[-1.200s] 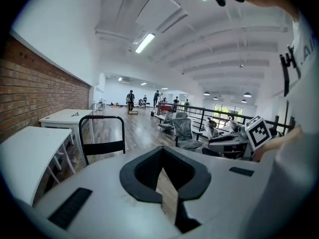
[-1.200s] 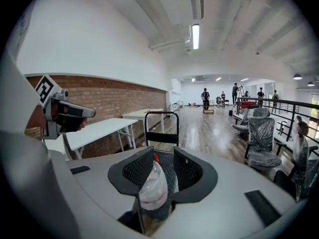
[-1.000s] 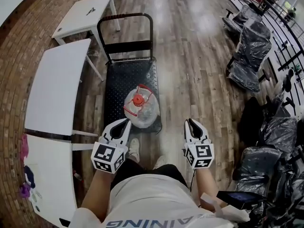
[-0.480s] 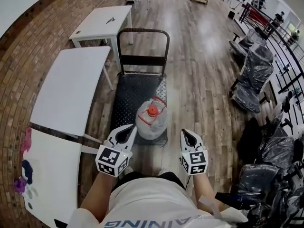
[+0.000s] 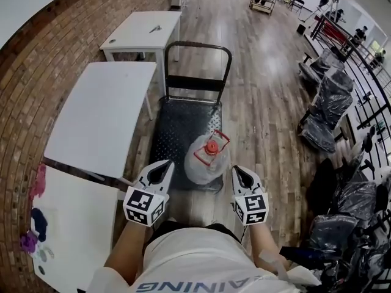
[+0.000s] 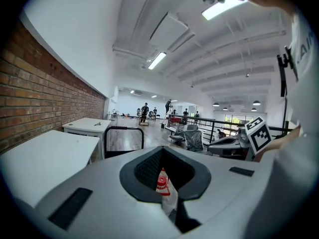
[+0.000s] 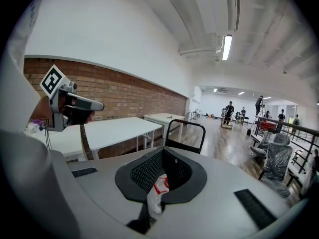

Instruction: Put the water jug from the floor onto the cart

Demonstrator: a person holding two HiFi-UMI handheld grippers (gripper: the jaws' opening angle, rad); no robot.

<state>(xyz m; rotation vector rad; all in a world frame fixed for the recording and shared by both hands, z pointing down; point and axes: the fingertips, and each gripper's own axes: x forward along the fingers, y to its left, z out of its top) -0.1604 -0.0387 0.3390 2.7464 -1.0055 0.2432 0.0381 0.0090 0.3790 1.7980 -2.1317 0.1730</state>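
The clear water jug [image 5: 206, 159], with a red cap and red handle, stands upright at the near end of the black cart deck [image 5: 177, 124]. My left gripper [image 5: 162, 166] is shut and empty, a little to the jug's left. On the jug's right, my right gripper [image 5: 239, 172] is also shut with nothing in it. Both are held close in front of the person's body, apart from the jug. In the left gripper view the jug [image 6: 162, 184] shows through the gap behind the closed jaws. The right gripper view shows the jug [image 7: 157, 187] the same way.
The cart's push handle [image 5: 199, 45] rises at its far end. Two white tables [image 5: 101, 118] stand along the brick wall at the left, a third [image 5: 143, 30] farther back. Wrapped chairs [image 5: 330, 105] line the right side. People stand far across the wooden floor.
The head view has lifted and shows more of the room. Both grippers have shifted with the person. The jug stays on the cart between them.
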